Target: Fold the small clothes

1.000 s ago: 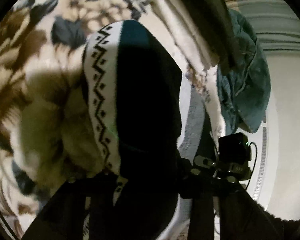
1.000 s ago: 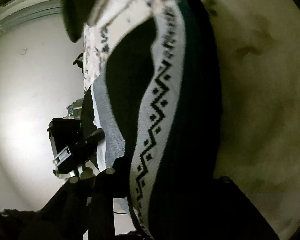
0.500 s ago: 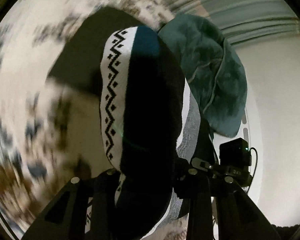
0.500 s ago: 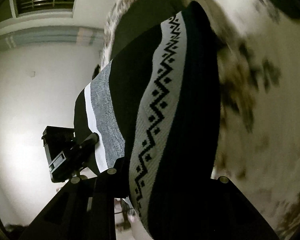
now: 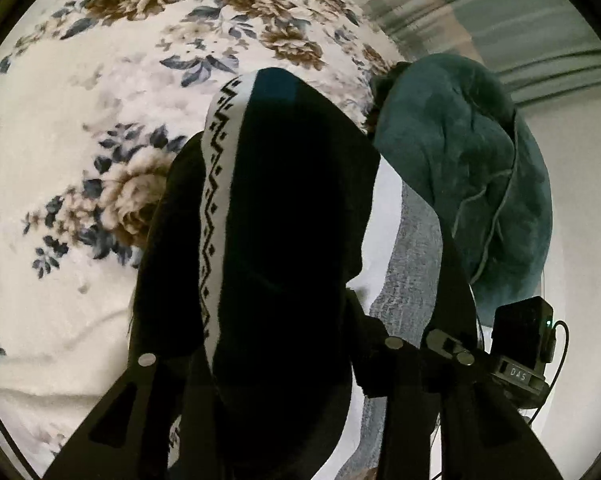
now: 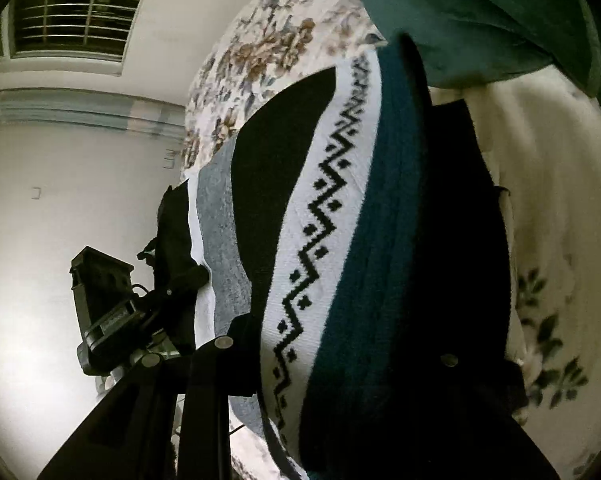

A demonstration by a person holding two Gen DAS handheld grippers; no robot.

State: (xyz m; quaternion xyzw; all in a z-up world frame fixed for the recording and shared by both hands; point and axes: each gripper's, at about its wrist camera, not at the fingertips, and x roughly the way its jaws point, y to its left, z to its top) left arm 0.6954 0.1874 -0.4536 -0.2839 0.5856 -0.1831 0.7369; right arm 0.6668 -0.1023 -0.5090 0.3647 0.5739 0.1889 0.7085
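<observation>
A small knitted garment [image 5: 284,240], black and teal with a white zigzag band and a grey and white stripe, hangs between both grippers above a floral blanket [image 5: 80,140]. My left gripper [image 5: 276,364] is shut on the garment's edge; the cloth drapes over its fingers and hides the tips. My right gripper [image 6: 336,356] is shut on the same garment [image 6: 340,240], which covers its fingers. The right gripper shows at the lower right of the left wrist view [image 5: 512,364]. The left gripper shows at the left of the right wrist view [image 6: 112,316].
A teal plush cloth [image 5: 472,168] lies on the blanket beyond the garment, also in the right wrist view [image 6: 480,16]. A white wall [image 6: 40,240] and a window with blinds [image 6: 72,16] are behind.
Both grippers have swung with the garment held between them; the view has moved from a dark item on the blanket toward the open floral blanket and the teal cloth. The grips are unchanged.
</observation>
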